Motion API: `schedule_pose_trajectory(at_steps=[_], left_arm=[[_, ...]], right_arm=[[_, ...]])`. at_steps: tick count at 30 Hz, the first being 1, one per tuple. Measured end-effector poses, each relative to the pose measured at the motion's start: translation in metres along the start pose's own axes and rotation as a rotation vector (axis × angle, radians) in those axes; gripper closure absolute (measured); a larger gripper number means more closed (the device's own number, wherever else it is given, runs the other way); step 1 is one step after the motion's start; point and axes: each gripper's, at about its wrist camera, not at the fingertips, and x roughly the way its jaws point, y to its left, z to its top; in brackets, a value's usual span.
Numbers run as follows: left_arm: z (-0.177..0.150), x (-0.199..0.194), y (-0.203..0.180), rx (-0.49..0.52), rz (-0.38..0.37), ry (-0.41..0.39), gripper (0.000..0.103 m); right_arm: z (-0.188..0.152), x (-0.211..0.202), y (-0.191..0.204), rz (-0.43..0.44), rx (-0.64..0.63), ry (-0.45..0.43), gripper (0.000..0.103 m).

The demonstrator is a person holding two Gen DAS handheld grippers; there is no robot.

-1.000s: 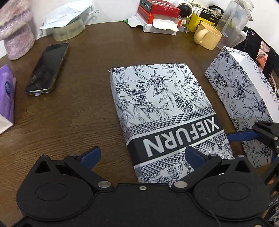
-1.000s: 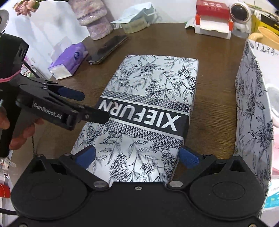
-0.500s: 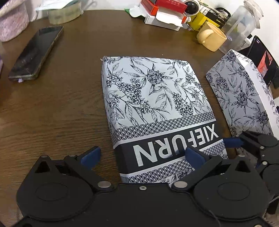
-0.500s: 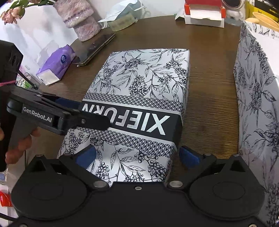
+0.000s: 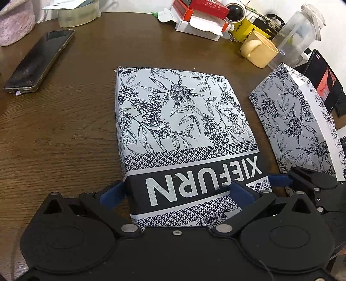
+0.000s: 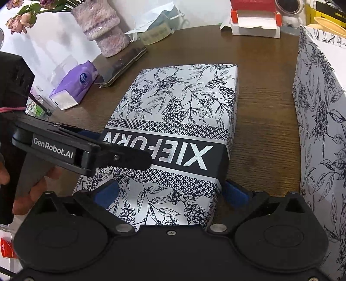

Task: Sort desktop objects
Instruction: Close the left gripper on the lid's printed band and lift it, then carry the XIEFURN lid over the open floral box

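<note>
A flat floral box printed XIEFURN [image 5: 183, 134] [image 6: 179, 121] lies in the middle of the brown table [image 5: 64, 134]. My left gripper [image 5: 175, 193] is open at the box's near end. Its left pad is beside the box's left wall and its right pad hovers over the top. My right gripper [image 6: 170, 192] is open too, with its right pad beside the box's right wall and its left pad over the top. The right gripper [image 5: 302, 181] appears at the box's right corner in the left wrist view. A second, taller floral box [image 5: 298, 125] [image 6: 320, 121] stands to the right.
A phone [image 5: 41, 60] lies at the far left, with a purple tissue pack [image 6: 73, 86] and a pink fuzzy vase [image 6: 103, 28] nearby. At the back are a tape roll [image 5: 77, 13], a red-and-white carton [image 5: 201, 17], a yellow mug [image 5: 259, 50] and a clear pitcher [image 5: 300, 34].
Both grippers have moved forward and down onto the near end of the XIEFURN box, so their pads now flank its sides. Their opening has not changed.
</note>
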Motion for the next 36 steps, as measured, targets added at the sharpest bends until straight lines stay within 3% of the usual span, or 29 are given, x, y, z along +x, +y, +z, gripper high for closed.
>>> schedule_pose_trajectory(at_steps=[5, 9, 19, 36], left_arm=[[-0.002, -0.001, -0.004, -0.028, 0.024, -0.007, 0.0], [-0.008, -0.007, -0.008, -0.038, 0.046, -0.029, 0.0], [-0.029, -0.058, -0.009, -0.1, 0.093, -0.09, 0.0], [-0.134, -0.147, -0.07, -0.153, 0.206, -0.207, 0.001]], right_arm=[[-0.007, 0.0, 0.0, -0.004, -0.002, -0.053, 0.0], [-0.008, -0.001, 0.001, 0.015, -0.008, -0.045, 0.0], [-0.019, -0.033, 0.027, 0.097, -0.049, -0.081, 0.0], [-0.099, -0.119, 0.05, 0.224, -0.129, -0.049, 0.0]])
